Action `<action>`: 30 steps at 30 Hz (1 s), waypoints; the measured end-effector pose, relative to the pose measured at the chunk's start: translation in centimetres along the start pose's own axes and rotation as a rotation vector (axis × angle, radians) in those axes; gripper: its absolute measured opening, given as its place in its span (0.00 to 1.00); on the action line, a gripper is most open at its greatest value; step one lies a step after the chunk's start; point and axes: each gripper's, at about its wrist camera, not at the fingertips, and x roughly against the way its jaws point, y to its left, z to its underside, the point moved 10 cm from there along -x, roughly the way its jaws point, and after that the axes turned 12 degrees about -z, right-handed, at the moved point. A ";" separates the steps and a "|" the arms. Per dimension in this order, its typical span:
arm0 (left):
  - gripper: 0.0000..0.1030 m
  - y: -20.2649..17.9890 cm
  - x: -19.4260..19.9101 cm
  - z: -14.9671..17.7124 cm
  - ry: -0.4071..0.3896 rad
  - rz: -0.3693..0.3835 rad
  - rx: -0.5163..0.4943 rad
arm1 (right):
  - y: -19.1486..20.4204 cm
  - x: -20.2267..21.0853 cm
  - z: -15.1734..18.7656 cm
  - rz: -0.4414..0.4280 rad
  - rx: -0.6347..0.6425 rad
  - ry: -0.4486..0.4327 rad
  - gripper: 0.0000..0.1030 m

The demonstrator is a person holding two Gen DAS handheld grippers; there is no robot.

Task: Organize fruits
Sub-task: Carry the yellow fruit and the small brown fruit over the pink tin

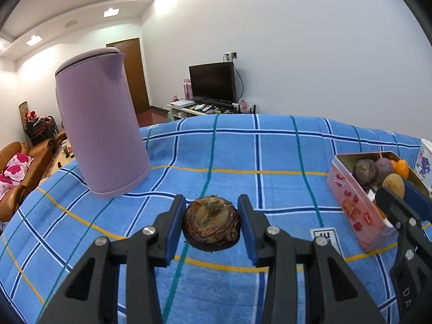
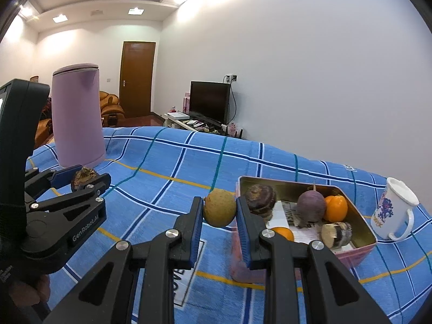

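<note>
left gripper: clamped on a dark, flat-topped brown fruit, crusty and scaly, held over the blue plaid cloth | right gripper: pinching a round tan-yellow fruit just beside the pink tin with other fruits inside

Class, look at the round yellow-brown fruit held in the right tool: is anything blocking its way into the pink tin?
Nothing visible does. The yellow-brown fruit hangs beside the pink tin, whose top is open.

Bright ceiling lights glare overhead; sharp focus, heavy fisheye curving, dark corners.
</note>
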 end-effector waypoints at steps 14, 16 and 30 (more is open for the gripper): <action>0.40 -2.9 1.8 0.5 -0.006 0.025 -0.038 | -2.9 1.7 0.8 0.033 -0.003 -0.002 0.26; 0.40 -3.3 2.0 0.6 -0.006 0.032 -0.044 | -3.4 2.0 0.9 0.037 -0.005 -0.002 0.26; 0.40 -7.2 3.7 0.9 0.000 0.111 -0.058 | -7.9 3.5 1.8 0.093 -0.031 -0.002 0.26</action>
